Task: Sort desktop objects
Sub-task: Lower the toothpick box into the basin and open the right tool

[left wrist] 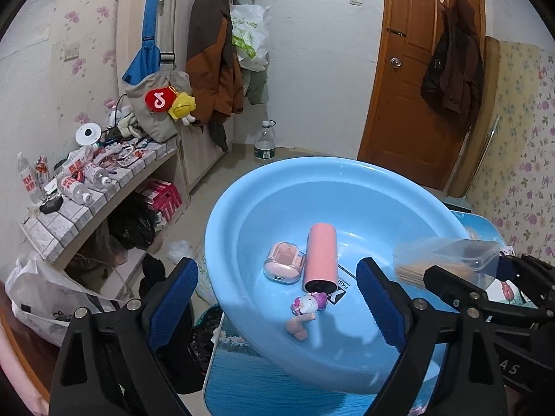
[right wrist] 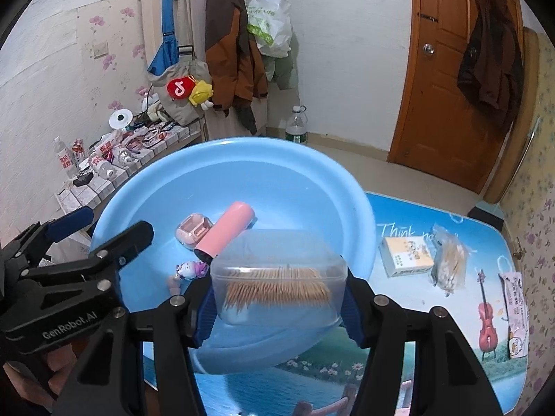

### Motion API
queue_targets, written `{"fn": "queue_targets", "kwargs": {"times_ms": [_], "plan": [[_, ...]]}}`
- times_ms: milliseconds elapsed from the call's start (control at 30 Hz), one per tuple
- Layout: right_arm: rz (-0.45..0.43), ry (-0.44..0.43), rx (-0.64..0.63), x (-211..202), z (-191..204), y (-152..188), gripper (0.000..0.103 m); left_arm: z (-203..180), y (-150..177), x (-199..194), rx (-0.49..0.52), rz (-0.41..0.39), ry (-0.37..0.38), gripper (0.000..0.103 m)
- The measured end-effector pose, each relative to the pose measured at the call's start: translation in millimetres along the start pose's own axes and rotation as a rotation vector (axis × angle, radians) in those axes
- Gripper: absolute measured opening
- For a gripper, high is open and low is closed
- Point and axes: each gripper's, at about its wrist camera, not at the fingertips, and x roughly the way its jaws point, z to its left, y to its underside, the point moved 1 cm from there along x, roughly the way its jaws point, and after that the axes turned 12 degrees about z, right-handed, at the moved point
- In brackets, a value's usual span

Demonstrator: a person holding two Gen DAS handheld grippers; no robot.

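Over the near rim of the blue basin [right wrist: 360, 208], the right gripper [right wrist: 279, 306] is clamping a clear toothpick box [right wrist: 277, 277] by its short ends. Light, stiff and probably slick, it is sitting squarely between the pads. The left gripper [left wrist: 277, 298] is hanging wide open and empty above the basin.

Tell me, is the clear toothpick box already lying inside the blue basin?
No, the right gripper holds the toothpick box between its pads, above the blue basin.
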Motion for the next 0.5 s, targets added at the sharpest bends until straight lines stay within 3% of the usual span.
{"fn": "queue_targets", "kwargs": {"times_ms": [500], "plan": [[-0.001,0.002,-0.001,2.6,1.2,-0.1,0.061,-0.4,-0.2,2.8,-0.012,0.007,-0.005,0.093]]}}
